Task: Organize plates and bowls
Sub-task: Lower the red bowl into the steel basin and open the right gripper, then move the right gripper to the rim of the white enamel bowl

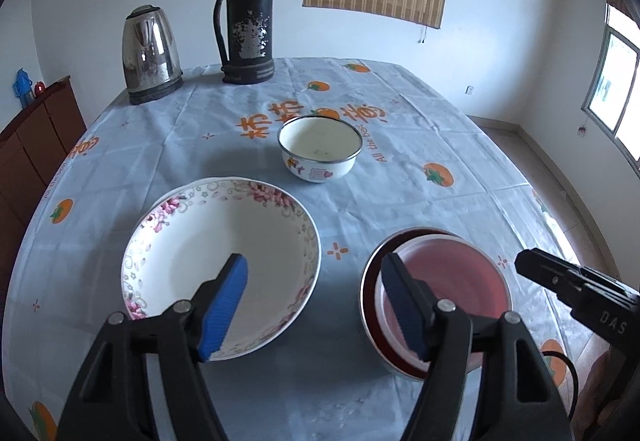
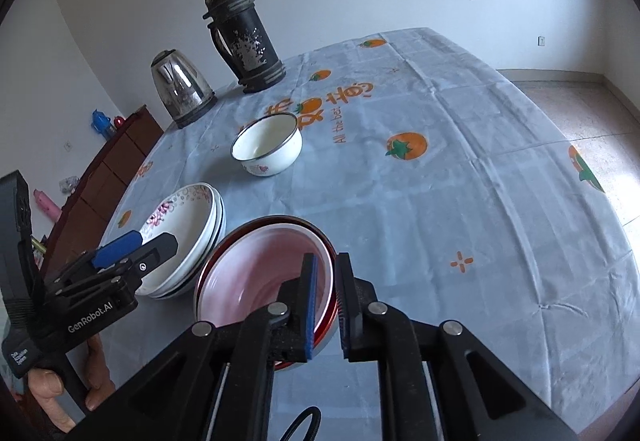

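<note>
A stack of white plates with pink flower rims (image 1: pixel 192 241) (image 2: pixel 192 217) lies at the near left of the table. To its right a pink bowl (image 1: pixel 460 281) (image 2: pixel 260 265) sits nested in a dark red bowl. A white enamel bowl (image 1: pixel 320 145) (image 2: pixel 268 145) stands alone further back. My left gripper (image 1: pixel 316 305) is open and holds nothing, with one blue pad over the top plate and the other over the pink bowl. My right gripper (image 2: pixel 328 301) is open by a narrow gap. The near rim of the nested bowls runs between its pads.
A steel kettle (image 1: pixel 150 53) and a tall black thermos (image 1: pixel 248 21) stand at the far left of the table (image 1: pixel 400 209), which has a light blue cloth with orange fruit prints. A brown cabinet (image 1: pixel 36 145) stands left of the table. A hand (image 2: pixel 48 393) holds the left gripper's handle.
</note>
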### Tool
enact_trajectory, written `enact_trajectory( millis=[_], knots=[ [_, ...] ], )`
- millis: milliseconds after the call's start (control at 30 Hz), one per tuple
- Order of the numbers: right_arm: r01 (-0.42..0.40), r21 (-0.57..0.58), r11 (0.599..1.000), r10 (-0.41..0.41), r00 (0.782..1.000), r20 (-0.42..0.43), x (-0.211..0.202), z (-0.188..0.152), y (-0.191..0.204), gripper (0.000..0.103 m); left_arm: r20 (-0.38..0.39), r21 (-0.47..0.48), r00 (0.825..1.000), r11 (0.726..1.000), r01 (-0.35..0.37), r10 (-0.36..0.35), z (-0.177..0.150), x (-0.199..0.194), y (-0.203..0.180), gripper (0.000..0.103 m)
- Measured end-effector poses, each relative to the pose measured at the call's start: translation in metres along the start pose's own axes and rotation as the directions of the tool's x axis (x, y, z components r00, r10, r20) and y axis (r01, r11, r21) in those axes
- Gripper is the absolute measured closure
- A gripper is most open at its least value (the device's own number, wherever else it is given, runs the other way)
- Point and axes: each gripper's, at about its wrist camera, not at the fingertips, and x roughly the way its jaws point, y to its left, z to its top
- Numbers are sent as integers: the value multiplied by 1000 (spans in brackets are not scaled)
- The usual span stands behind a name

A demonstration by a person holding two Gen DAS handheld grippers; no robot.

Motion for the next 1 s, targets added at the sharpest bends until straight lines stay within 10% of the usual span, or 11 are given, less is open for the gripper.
enact_trajectory(
  millis=[100,1000],
  knots=[
    [-8,47,999,4,997,73,-13,-10,-3,55,14,12,1000,1000,-19,18,-6,-1,-3,32],
    [88,19,996,-90,971,220,-45,-42,3,55,54,46,990,990,-135,132,-27,3,-10,18]
  ],
)
